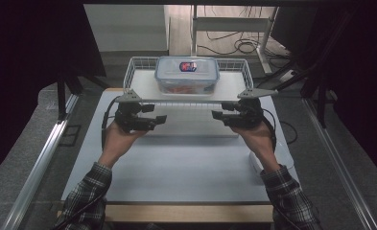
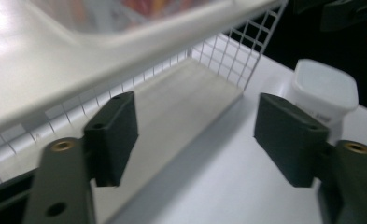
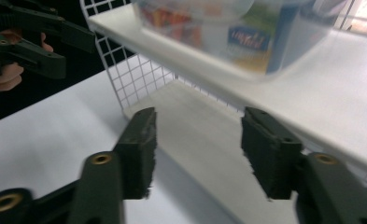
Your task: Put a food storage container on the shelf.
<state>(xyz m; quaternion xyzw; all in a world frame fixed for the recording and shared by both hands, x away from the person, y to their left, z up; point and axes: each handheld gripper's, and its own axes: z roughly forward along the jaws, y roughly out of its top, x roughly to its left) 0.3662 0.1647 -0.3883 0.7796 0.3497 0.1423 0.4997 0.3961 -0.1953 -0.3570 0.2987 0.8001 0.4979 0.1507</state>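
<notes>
White table (image 1: 176, 167) underneath. Two-level wire-sided rack (image 1: 234, 86) at far middle. Clear lidded food box (image 1: 187, 74) resting on rack's top shelf, centred. Left gripper (image 1: 161, 119) held before rack's left front corner, jaws spread, empty. Right gripper (image 1: 217, 115) before right corner, likewise spread, empty. Small white tub (image 2: 323, 93) on table, right side.
</notes>
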